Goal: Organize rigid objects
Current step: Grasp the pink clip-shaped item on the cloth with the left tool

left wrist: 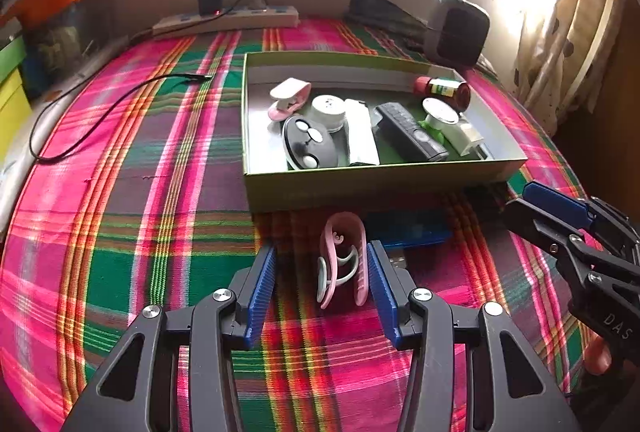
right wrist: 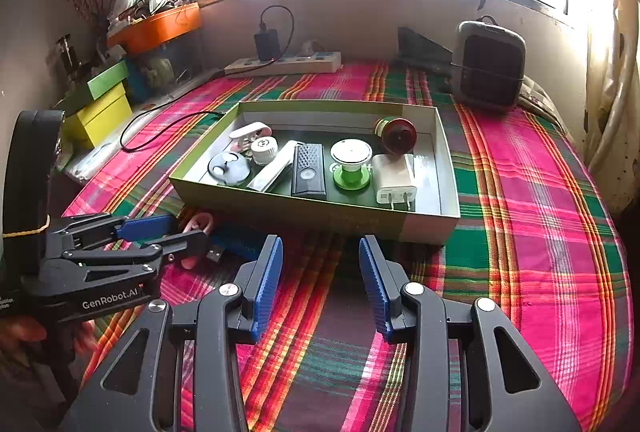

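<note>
While a plaid cloth (right wrist: 540,192) of pink, green and orange covers the whole surface, an open green box (right wrist: 320,216) sits on it near the middle, holding a black remote (right wrist: 308,170), a white charger plug (right wrist: 394,180), a brown bottle (right wrist: 398,134), a white-capped green spool (right wrist: 351,164) and other small items. Just in front of the box, a pink clip (left wrist: 344,260) lies on the cloth, outside the box. The left gripper (left wrist: 322,284) has its jaws spread around the clip; its right pad is at the clip's side, its left pad well clear. The right gripper (right wrist: 320,284) hovers over bare cloth, jaws apart, holding nothing.
</note>
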